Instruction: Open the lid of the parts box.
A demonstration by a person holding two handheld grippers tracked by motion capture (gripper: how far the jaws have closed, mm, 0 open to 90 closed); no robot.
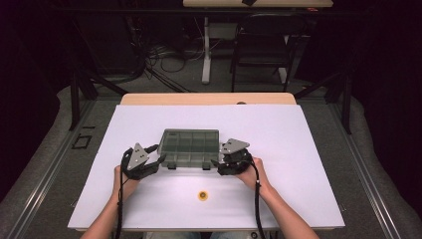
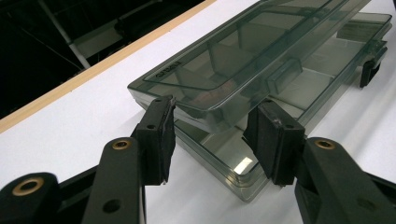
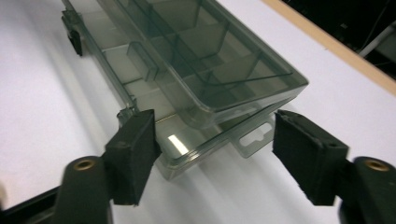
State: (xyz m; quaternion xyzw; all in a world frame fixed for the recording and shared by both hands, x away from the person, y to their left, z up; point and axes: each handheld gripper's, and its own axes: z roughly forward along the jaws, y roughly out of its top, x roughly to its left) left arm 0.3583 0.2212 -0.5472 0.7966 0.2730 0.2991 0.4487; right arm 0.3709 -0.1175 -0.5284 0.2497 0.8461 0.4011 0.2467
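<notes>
A smoky see-through compartment box (image 1: 189,148) lies flat on the white table top (image 1: 298,149). Its lid (image 2: 261,51) stands slightly raised above the base (image 2: 219,158). My left gripper (image 1: 158,160) is at the box's left end, jaws astride the near lid corner, and both pads (image 2: 159,135) touch the lid's edge. My right gripper (image 1: 217,164) is at the box's right end with its jaws spread wide. One pad (image 3: 133,154) sits beside the base's near corner. The other stands apart from the box (image 3: 201,70), past its hanging tab (image 3: 254,137).
A small yellow round object (image 1: 202,195) lies on the white sheet between the forearms, near the front edge. Beyond the table's wooden far edge (image 1: 209,98) stand a dark chair (image 1: 263,40), a desk leg and floor cables.
</notes>
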